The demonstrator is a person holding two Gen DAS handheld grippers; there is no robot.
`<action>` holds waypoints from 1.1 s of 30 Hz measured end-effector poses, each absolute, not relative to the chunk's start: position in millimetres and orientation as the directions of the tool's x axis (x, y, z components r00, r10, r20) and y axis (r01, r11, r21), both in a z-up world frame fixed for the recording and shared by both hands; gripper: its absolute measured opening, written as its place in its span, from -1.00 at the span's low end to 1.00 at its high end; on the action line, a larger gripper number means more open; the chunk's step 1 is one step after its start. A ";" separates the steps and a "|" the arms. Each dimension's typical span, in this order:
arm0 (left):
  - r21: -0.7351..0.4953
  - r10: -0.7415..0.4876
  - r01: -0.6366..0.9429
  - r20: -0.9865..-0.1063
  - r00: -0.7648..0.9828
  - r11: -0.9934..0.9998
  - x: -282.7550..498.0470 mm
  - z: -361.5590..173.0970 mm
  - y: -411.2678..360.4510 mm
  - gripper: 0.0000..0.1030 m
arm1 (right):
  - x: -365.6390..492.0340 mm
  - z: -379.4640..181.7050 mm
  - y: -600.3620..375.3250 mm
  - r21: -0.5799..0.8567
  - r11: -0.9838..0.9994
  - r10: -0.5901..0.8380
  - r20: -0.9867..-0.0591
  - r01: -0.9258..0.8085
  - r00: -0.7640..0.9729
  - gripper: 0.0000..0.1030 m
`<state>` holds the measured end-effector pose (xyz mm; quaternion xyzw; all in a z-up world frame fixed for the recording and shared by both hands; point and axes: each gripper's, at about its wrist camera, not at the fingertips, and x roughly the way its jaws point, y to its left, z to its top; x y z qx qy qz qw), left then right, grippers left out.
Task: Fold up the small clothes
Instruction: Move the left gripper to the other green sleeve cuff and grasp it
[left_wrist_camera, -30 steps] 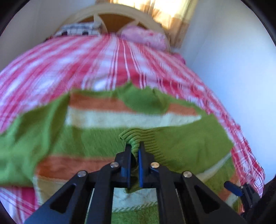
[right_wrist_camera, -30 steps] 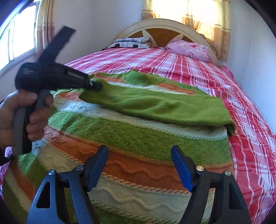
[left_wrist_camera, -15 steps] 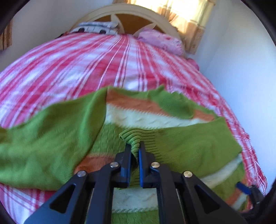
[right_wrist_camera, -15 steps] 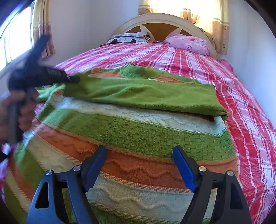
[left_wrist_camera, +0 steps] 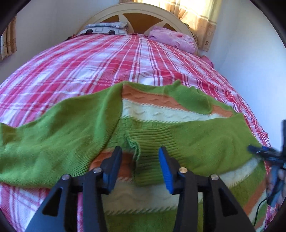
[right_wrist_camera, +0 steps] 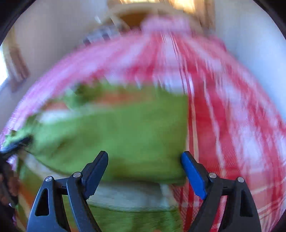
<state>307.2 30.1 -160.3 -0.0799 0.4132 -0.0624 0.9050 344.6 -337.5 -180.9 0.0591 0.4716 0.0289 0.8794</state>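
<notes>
– Where's the green, orange and cream striped knit sweater (left_wrist_camera: 160, 114)?
– Spread on the red plaid bed (left_wrist_camera: 89, 67), its ribbed cuff (left_wrist_camera: 152, 141) between the left tongs (left_wrist_camera: 140, 160), spread wide.
– The right tongs (right_wrist_camera: 144, 160)?
– Likewise spread, empty, over the sweater's edge.

Bed (left_wrist_camera: 100, 64) in red-and-white plaid cover, striped green sweater (left_wrist_camera: 160, 114) spread on it, two pillows (left_wrist_camera: 171, 38) by the headboard (left_wrist_camera: 135, 14)

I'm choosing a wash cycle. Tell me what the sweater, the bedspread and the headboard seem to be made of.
Sweater: knit yarn, wool or acrylic, matte and fuzzy; ribbed cuff and raised wavy stitching show.
Bedspread: woven cloth, likely cotton, matte; red and white plaid with visible diagonal weave.
Headboard: seemingly cream-painted wood, smooth, with brown panels between spokes.
</notes>
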 end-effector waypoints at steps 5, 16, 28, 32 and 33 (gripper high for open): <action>-0.090 -0.097 0.049 -0.678 0.728 0.995 271.9 -135.6 59.4 0.46 | 326.2 -152.8 -306.8 -0.001 1.000 -0.004 -0.781 0.005 0.624 0.64; 0.096 0.303 -0.323 -0.660 0.688 0.942 240.6 -133.1 229.1 0.62 | 324.0 -131.8 -149.1 0.035 0.931 0.271 -0.729 -0.362 0.629 0.64; -0.207 0.272 -0.589 -0.736 0.620 0.781 219.6 -172.5 370.4 0.58 | 321.7 -184.5 -103.9 -0.019 0.903 0.251 -0.787 -0.429 0.564 0.71; -0.246 0.228 -0.570 -0.740 0.633 0.784 231.2 -174.3 365.8 0.45 | 320.3 -187.1 -102.5 -0.031 0.906 0.243 -0.778 -0.423 0.579 0.73; -0.242 0.217 -0.567 -0.751 0.623 0.788 236.5 -176.1 364.2 0.44 | 321.6 -187.3 -102.6 -0.033 0.906 0.242 -0.777 -0.422 0.581 0.73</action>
